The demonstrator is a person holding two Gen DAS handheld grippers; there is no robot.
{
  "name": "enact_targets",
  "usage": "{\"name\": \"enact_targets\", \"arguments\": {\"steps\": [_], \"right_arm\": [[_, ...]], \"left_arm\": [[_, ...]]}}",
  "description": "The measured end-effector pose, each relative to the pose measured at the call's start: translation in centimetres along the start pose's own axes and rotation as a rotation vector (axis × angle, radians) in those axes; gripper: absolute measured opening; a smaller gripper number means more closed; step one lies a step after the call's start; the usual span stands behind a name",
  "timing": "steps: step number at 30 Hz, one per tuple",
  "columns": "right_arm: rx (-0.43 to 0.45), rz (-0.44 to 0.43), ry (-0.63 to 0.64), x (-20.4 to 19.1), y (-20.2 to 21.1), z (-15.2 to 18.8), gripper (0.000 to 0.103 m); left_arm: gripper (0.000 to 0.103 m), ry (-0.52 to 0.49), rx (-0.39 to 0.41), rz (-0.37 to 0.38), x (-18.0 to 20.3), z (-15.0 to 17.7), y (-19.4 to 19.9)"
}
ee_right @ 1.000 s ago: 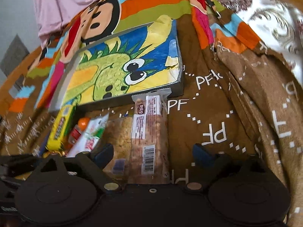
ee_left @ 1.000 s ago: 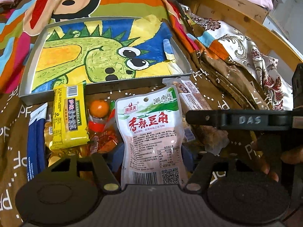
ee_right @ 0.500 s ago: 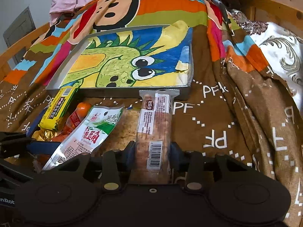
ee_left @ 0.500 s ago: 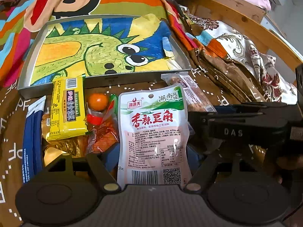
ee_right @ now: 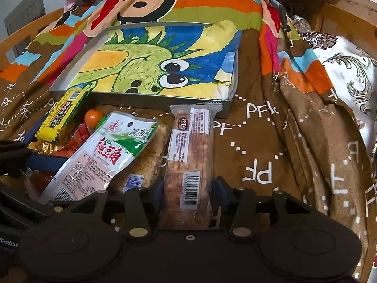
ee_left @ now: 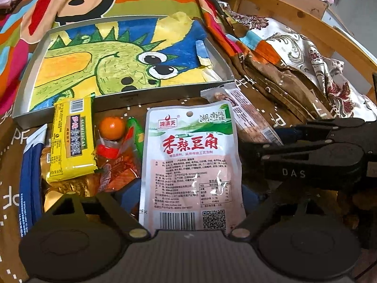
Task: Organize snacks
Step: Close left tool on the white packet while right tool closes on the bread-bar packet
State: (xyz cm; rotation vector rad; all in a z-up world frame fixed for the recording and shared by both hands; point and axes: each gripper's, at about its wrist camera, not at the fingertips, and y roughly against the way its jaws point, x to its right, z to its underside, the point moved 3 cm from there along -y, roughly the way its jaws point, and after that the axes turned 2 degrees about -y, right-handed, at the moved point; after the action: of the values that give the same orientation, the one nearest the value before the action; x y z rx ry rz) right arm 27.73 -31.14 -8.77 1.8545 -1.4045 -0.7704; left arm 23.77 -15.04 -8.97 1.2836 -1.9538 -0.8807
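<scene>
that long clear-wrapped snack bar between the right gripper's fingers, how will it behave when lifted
The snack bar looks fairly stiff, so probably little sag. Its glossy wrapper may slip between the pads. The crumbly-looking filling could crack if squeezed hard.

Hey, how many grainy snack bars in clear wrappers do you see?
2. One bar lies lengthwise, far end at the tray; the other beside it, partly under the white pouch. More may hide in the pile.

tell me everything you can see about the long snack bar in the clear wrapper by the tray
The long snack bar is a brownish, grainy bar in a clear crimped wrapper with a white printed label, a small round logo and a barcode. It lies flat on the brown blanket, its far end almost at the tray's front wall. The right gripper straddles its near end, blue pads at either side.
</scene>
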Motion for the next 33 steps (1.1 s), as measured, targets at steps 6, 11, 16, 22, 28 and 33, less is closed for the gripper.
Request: {"name": "enact_targets", "arguments": {"steps": [6, 11, 16, 22, 28, 33], "right_arm": [[0.009, 0.006, 0.014, -0.2, 0.2, 0.1, 0.042], [0.018, -0.001, 0.024, -0.5, 0.7, 0.2, 0.041], [0.065, 0.025, 0.059, -0.8, 1.7, 0.4, 0.041], [0.120, 0.030, 0.051, -0.7, 2.3, -0.1, 0.041], [0.162, 0.037, 0.051, -0.7, 2.7, -0.4, 0.041], [0.219, 0.046, 0.041, -0.5, 3.4, -0.8, 0.041]], "left_arm": [[0.071, 0.000, 0.019, -0.001, -0.1, -0.3, 0.9], [0.058, -0.021, 0.021, 0.011, 0.6, -0.4, 1.5], [0.058, 0.038, 0.018, 0.035, -0.1, 0.3, 1.7], [0.053, 0.005, 0.035, 0.028, 0.4, 0.8, 2.4], [0.053, 0.015, 0.069, 0.004, 0.4, 1.1, 3.1], [0.053, -0.006, 0.130, -0.024, 0.7, 1.2, 3.8]]}}
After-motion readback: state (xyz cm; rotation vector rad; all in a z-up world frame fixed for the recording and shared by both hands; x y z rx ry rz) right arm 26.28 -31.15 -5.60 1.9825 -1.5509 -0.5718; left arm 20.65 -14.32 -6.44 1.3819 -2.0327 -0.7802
